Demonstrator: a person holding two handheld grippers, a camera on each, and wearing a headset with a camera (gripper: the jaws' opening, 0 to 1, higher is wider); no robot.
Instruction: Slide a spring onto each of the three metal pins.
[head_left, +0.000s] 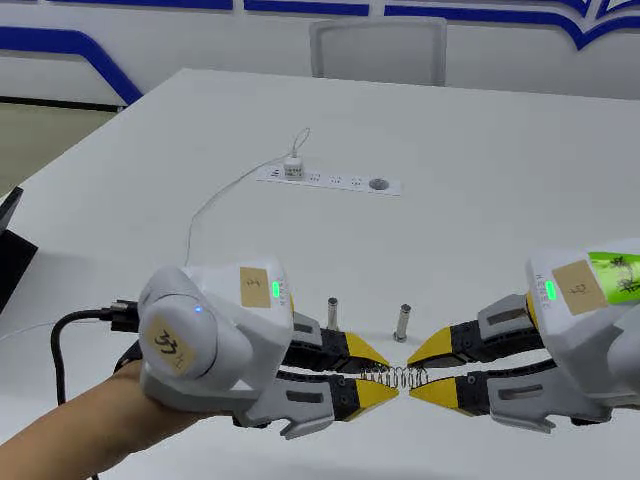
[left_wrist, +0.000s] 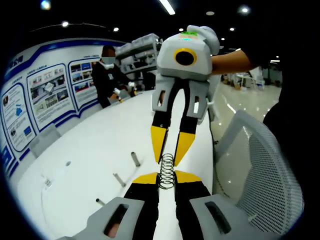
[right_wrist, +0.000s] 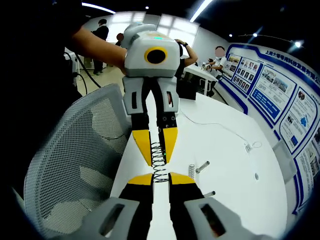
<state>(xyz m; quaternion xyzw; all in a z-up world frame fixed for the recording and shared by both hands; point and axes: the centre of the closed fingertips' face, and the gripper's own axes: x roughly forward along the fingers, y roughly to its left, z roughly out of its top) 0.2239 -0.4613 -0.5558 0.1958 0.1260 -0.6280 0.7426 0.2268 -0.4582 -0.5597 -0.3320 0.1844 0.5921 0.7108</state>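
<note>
I hold one small coiled wire spring (head_left: 395, 377) up in the air, right between my two tongs. My left tongs (left_wrist: 166, 177) pinch one end of it. My right tongs (right_wrist: 161, 178) pinch the other end. The tips of both tongs almost meet, nose to nose.

Just past those tips, one short grey metal pin (head_left: 332, 312) stands up on the white table (head_left: 480, 150). A second grey pin (head_left: 403, 322) stands beside it, a bit nearer my right tongs. In the right gripper view another little spring (right_wrist: 191, 171) stands by the pins. I cannot tell if it sits on a pin.

I think I am getting a good hold of this spring, and no pin has it yet. Next, one pair of tongs should let go. The other should turn the spring so its open end faces down over a bare pin, line it up with care, and slide it down.
</note>
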